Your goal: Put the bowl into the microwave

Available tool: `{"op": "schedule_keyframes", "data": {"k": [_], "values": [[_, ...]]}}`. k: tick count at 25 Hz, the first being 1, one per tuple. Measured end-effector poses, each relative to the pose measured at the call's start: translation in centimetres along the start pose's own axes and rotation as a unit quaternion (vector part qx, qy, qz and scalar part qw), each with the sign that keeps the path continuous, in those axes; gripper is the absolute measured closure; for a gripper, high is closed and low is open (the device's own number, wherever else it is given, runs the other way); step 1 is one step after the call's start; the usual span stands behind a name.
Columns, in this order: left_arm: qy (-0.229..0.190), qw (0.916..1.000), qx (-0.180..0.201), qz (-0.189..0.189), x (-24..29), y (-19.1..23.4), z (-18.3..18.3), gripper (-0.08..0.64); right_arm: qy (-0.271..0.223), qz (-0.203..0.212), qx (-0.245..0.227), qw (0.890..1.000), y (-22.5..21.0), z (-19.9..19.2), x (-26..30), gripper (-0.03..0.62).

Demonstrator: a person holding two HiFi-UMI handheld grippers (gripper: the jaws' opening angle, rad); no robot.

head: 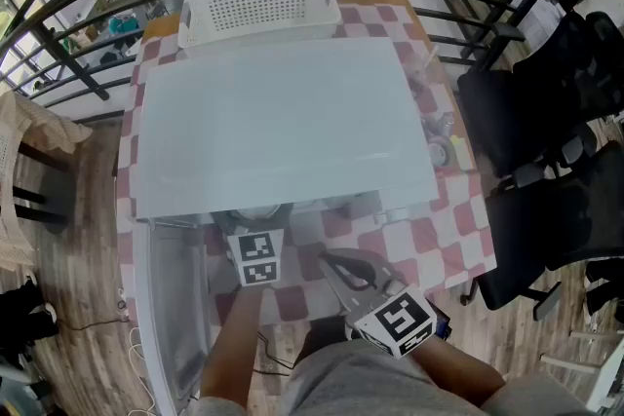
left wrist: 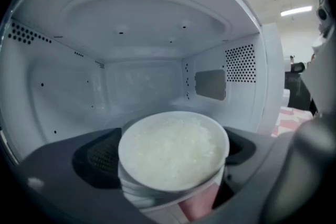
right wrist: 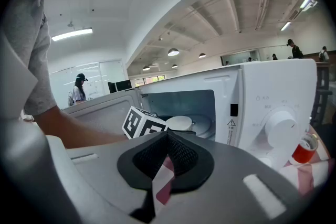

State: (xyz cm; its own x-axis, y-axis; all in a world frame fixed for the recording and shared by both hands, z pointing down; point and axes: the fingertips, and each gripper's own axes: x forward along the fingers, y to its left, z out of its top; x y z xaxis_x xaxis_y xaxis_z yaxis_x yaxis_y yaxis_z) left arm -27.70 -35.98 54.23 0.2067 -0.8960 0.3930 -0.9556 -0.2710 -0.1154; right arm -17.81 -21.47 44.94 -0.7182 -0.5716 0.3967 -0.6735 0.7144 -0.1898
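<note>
A white bowl (left wrist: 173, 157) filled with rice sits between the jaws of my left gripper (left wrist: 170, 162), which is shut on it. The bowl hangs in the mouth of the open white microwave (left wrist: 157, 50), just above its floor. In the head view the left gripper's marker cube (head: 256, 258) pokes out from under the microwave's top (head: 283, 122); the bowl is hidden there. My right gripper (head: 331, 260) hovers over the checked cloth in front of the microwave, shut and empty. From its view the bowl (right wrist: 179, 123) shows inside the cavity.
The microwave door (head: 171, 307) swings open to the left. A white perforated basket (head: 261, 3) stands behind the microwave. A red can (right wrist: 303, 150) and small cups (head: 439, 146) sit at its right side. Black chairs (head: 526, 112) stand right of the table.
</note>
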Motion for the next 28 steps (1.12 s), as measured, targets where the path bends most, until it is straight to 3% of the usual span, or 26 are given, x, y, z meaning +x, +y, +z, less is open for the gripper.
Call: {"op": "schedule_keyframes", "data": {"k": [4,15,21,28], "values": [[-0.008,0.9996,-0.025,0.002,-1.0,0.5,-0.1,0.014,0.001,0.001,-0.001,1.000,-0.1,-0.1,-0.1,0.595],[-0.037,0.9981,-0.044,0.022,-5.1,0.6,1.3,0.014,-0.020,0.001,-0.018,1.000,-1.6,1.5,-1.4,0.595],[-0.058,0.9967,-0.049,0.027,-9.6,-1.5,2.8,0.019,-0.040,-0.012,-0.009,0.999,-4.3,2.9,-4.8,0.595],[-0.083,0.9935,-0.077,0.015,-15.0,-6.0,4.6,0.094,-0.052,-0.011,-0.015,0.998,-5.4,3.4,-8.8,0.595]]}}
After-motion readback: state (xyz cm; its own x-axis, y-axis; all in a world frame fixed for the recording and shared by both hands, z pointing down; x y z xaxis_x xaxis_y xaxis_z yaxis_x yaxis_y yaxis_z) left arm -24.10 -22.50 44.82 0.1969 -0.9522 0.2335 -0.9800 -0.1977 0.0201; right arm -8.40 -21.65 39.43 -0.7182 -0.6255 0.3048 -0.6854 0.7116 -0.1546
